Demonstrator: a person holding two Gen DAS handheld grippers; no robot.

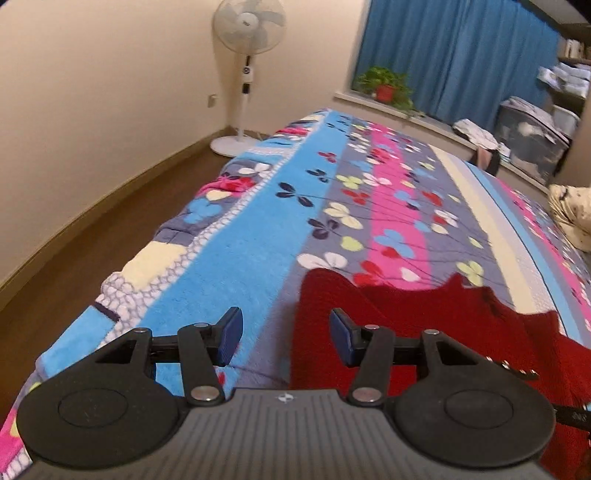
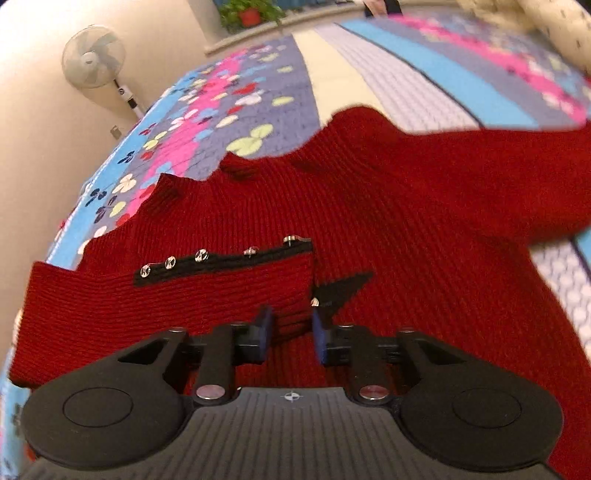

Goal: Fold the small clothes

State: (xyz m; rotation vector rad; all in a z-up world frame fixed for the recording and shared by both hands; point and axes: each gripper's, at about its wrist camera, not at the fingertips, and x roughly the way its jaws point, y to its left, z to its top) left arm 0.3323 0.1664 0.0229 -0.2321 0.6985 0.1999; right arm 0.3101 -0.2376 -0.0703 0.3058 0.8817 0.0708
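A red knitted cardigan with a black button band and silver buttons lies spread on the flowered blanket. One part is folded over its middle. My right gripper is low over that folded flap, and its blue pads pinch the flap's corner between them. In the left wrist view the cardigan fills the lower right. My left gripper stands open at its left edge, above the blanket, with nothing between its fingers.
The bed's left edge drops to a brown floor. A standing fan is in the corner, a potted plant on the sill. A cream spotted cloth lies at the right, storage boxes behind it.
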